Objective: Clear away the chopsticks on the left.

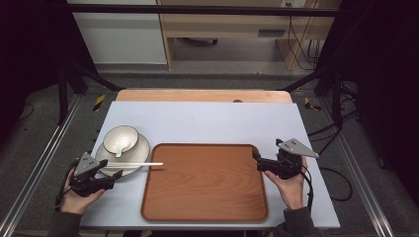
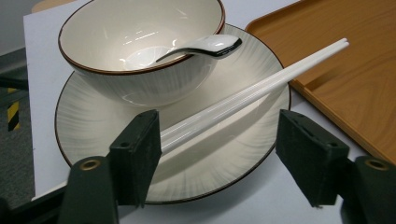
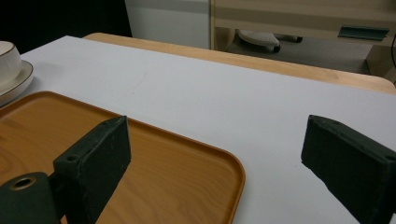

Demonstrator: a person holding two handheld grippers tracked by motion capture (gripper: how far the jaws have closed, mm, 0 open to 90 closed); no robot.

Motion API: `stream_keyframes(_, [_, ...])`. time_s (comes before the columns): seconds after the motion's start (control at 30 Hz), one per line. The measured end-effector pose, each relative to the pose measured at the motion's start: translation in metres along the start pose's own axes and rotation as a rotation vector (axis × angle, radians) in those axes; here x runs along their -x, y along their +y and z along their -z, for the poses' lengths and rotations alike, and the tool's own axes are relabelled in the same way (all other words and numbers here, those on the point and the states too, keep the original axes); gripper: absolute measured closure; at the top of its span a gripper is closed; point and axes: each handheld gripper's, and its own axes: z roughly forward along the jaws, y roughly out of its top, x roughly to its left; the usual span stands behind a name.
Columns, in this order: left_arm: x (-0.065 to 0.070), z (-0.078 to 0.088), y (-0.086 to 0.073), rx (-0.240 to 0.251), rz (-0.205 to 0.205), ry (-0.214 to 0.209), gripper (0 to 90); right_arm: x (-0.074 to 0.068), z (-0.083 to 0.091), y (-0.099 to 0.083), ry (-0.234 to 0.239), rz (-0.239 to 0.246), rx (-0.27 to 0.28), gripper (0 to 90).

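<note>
On the white worktop [image 1: 207, 118] the wooden tray [image 1: 205, 182] serves as the landmark, lying bare and flat in the middle, broad and stiff, with a low raised rim. Just left of the tray sits a pale ceramic plate [image 1: 139, 150] with a dark edge line, and on it, on the half away from the tray's near corner, stands a matching bowl [image 1: 120, 139] with a white spoon [image 2: 205, 46] resting inside, its handle laid over the bowl's rim. Across the plate's near side lies a pair of white chopsticks [image 2: 247, 95], their tips reaching past the plate toward the tray's left rim. The left tool [image 2: 219, 147] is at the end of the chopsticks farthest from the tray, its jaws wide apart with the sticks just beside the one pad and nothing yet gripped. The right tool [image 3: 233, 163] hovers at the tray's right edge, jaws likewise spread and holding nothing. The chopsticks look light, stiff, thin and glossy, so I judge them slippery and apt to roll or splay apart; a hold across both at once, near the thick ends and square to the pads, seems soundest. The plate and bowl would be heavier, hard and breakable, and the spoon could slide if the bowl were tilted.
</note>
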Motion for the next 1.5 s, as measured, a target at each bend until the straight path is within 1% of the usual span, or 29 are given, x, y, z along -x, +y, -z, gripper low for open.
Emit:
stream_keyframes(0.07, [0.000, -0.002, 0.000, 0.004, 0.002, 0.001, 35.5, -0.001, 0.000, 0.000, 0.001, -0.005, 0.001, 8.4])
stream_keyframes(0.2, [-0.004, -0.008, 0.002, -0.004, -0.011, 0.004, 41.0, -0.001, -0.001, 0.000, 0.001, -0.001, -0.004, 8.4])
stream_keyframes(0.33, [-0.003, -0.011, 0.003, -0.008, -0.019, -0.005, 43.5, -0.001, -0.001, 0.000, 0.001, 0.002, -0.002, 8.4])
stream_keyframes(0.37, [-0.003, -0.013, 0.003, -0.018, -0.026, -0.005, 44.7, -0.001, 0.000, 0.000, 0.001, -0.004, 0.002, 8.4])
stream_keyframes(0.5, [-0.003, -0.016, 0.001, -0.032, -0.029, -0.007, 47.2, 0.000, 0.000, 0.000, 0.000, 0.001, -0.001, 8.3])
stream_keyframes(0.63, [-0.004, -0.016, 0.001, -0.037, -0.029, -0.007, 49.7, 0.000, 0.000, 0.000, 0.001, 0.000, -0.001, 8.4])
stream_keyframes(0.67, [-0.004, -0.016, 0.001, -0.039, -0.028, -0.008, 52.1, 0.000, 0.000, 0.000, 0.000, 0.001, -0.002, 8.4])
stream_keyframes(0.83, [-0.004, -0.017, 0.000, -0.052, -0.026, -0.011, 57.8, 0.000, 0.000, 0.000, -0.001, 0.000, -0.001, 8.4])
stream_keyframes(1.0, [-0.003, -0.017, 0.000, -0.057, -0.030, -0.032, 62.1, 0.000, -0.001, 0.000, 0.000, -0.003, -0.001, 8.3])
stream_keyframes(1.03, [-0.003, -0.017, 0.000, -0.056, -0.030, -0.036, 64.3, 0.000, -0.001, -0.001, 0.000, 0.001, -0.004, 8.3])
stream_keyframes(1.17, [-0.003, -0.016, 0.000, -0.056, -0.024, -0.053, 66.4, 0.000, -0.001, -0.001, 0.000, 0.001, -0.005, 8.3])
stream_keyframes(1.27, [-0.002, -0.016, 0.000, -0.055, -0.022, -0.060, 69.1, 0.000, -0.001, -0.001, -0.002, -0.002, -0.008, 8.3])
stream_keyframes(1.33, [-0.001, -0.016, 0.000, -0.060, -0.024, -0.064, 72.5, 0.001, -0.001, -0.001, -0.003, -0.001, -0.009, 8.3])
stream_keyframes(1.5, [-0.001, -0.016, 0.000, -0.065, -0.016, -0.078, 75.5, 0.001, -0.001, -0.001, -0.003, -0.001, -0.006, 8.3])
